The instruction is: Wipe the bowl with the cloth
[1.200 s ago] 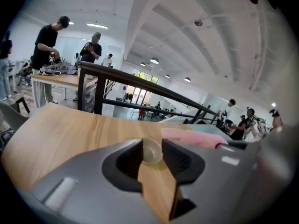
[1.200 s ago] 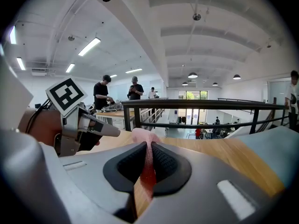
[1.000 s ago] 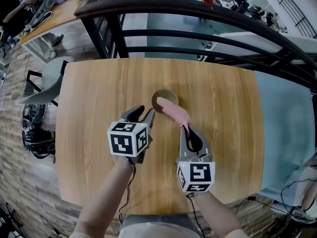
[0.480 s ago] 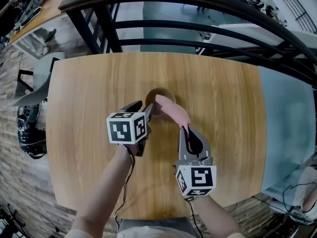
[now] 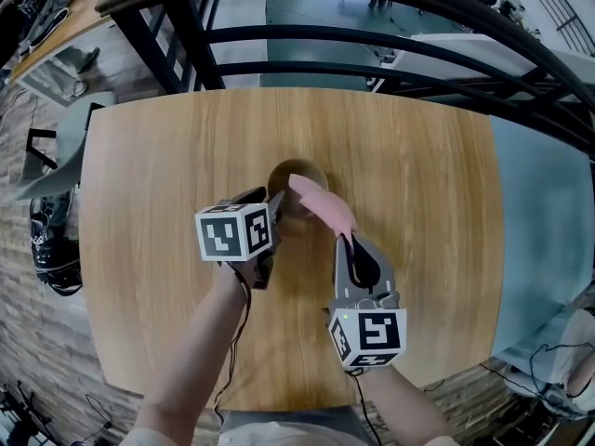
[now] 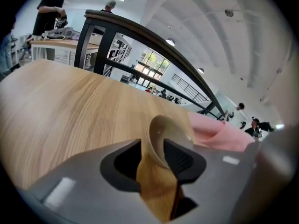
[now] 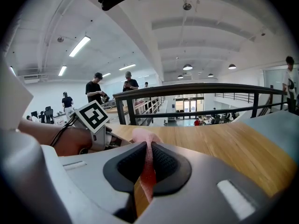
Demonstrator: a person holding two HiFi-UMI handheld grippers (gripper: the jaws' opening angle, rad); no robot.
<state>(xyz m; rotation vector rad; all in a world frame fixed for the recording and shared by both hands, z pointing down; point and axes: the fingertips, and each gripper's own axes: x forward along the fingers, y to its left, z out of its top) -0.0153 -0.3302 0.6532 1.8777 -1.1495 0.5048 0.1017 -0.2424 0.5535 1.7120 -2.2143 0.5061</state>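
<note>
Left gripper (image 5: 271,204) has dropped to the bowl (image 5: 286,172) mid-worktop (image 5: 167,147). Its fingers have just widened and straddle the near rim without pinching. Right gripper (image 5: 357,249) fingers clamp the cloth (image 5: 323,208), free end draped over the bowl. Likely next: steady the bowl, then wipe.

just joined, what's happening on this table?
A person works two handheld grippers over a wooden table. The right gripper is shut on a pink cloth whose free end reaches over the small bowl. The left gripper has the bowl's rim between its jaws, which have just been opening, not clamped.
</note>
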